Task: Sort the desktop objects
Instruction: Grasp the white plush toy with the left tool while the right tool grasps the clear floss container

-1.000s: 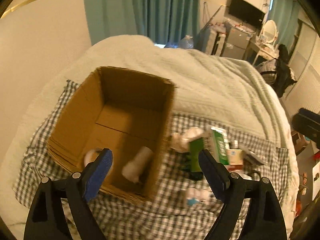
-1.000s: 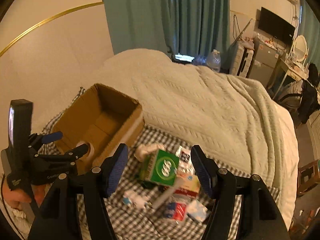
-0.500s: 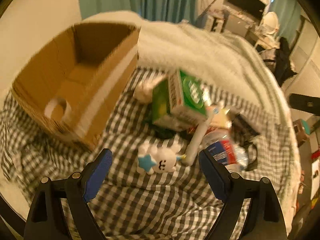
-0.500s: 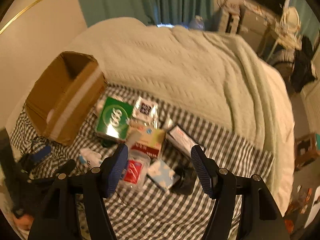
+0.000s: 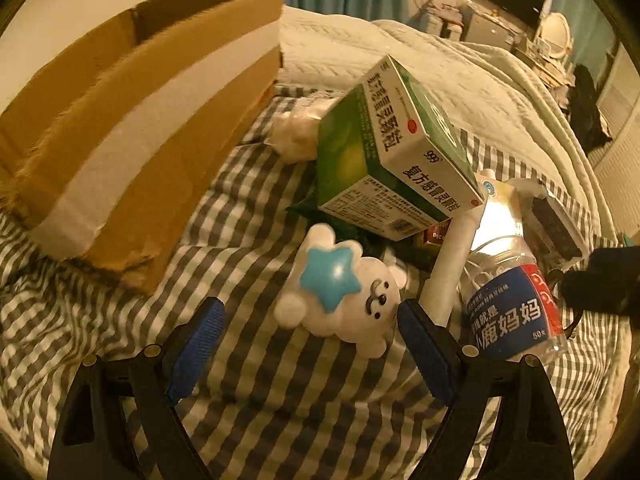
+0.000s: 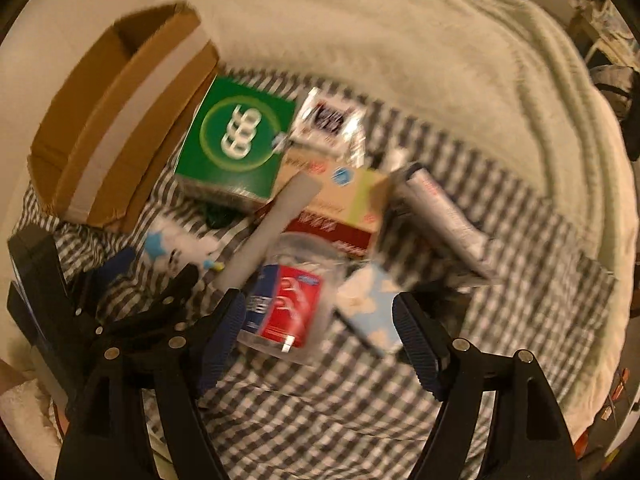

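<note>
though most of the pile still lies on the checked cloth [image 5: 256,408] beside the box [image 5: 132,128], sorting looks barely begun. left gripper [image 5: 308,344] has its jaws open around the bear toy [image 5: 344,296], not touching. right gripper [image 6: 318,320], jaws just opening, empty, hangs over the bottle [image 6: 288,304].
</note>
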Motion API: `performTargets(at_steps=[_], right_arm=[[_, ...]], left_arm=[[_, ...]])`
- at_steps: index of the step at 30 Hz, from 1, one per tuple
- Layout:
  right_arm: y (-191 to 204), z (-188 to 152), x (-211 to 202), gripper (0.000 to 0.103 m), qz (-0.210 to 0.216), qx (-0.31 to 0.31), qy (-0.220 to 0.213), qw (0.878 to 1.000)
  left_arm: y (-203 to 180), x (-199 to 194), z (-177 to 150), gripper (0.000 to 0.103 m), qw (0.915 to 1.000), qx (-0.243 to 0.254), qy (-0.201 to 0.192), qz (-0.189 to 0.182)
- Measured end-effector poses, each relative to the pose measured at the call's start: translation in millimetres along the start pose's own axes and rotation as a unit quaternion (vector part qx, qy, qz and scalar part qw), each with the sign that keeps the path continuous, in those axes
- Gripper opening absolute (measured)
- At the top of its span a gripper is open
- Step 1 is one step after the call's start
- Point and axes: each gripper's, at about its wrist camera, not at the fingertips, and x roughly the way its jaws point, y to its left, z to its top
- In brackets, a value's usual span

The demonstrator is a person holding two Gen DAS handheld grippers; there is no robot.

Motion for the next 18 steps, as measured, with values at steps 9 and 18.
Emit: performTargets(at_steps=[9,18], right_arm=[[22.7,7.3,47.4,0.076,-0.035,-0.036,0.050,0.997],[7.8,-3.3,74.0,0.076,-0.001,0.010,0.106,0.994]], left_arm=[[2.5,23.7,4.4,0.091,0.9994,0.021,0.020,-0.020],[7.7,32.7,18.5,0.092,0.9983,0.025,0.012,-0.050]])
